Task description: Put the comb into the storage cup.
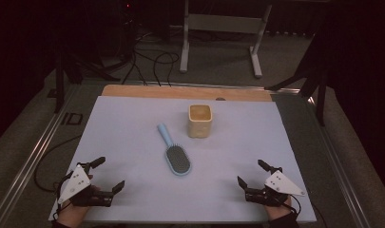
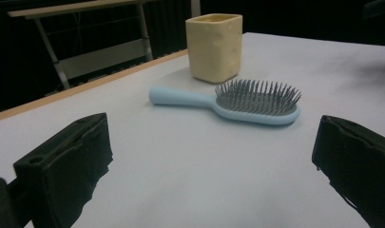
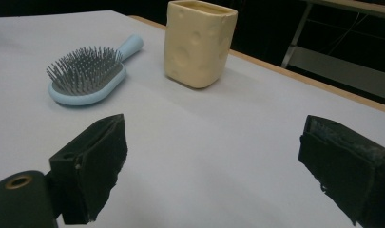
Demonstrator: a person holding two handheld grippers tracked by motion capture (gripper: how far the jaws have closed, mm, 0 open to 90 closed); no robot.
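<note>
A light blue hairbrush lies bristles-up near the middle of the pale sheet covering the table. Its long axis runs diagonally: the handle points toward the far left, the oval head toward the near right. Just beyond it, slightly right, stands an upright cream square cup, close to but apart from the brush. The left gripper and right gripper rest at the near corners, jaws spread wide, holding nothing

matt pale cloth-like table cover, smooth blue plastic hairbrush, dimpled cream cup
</note>
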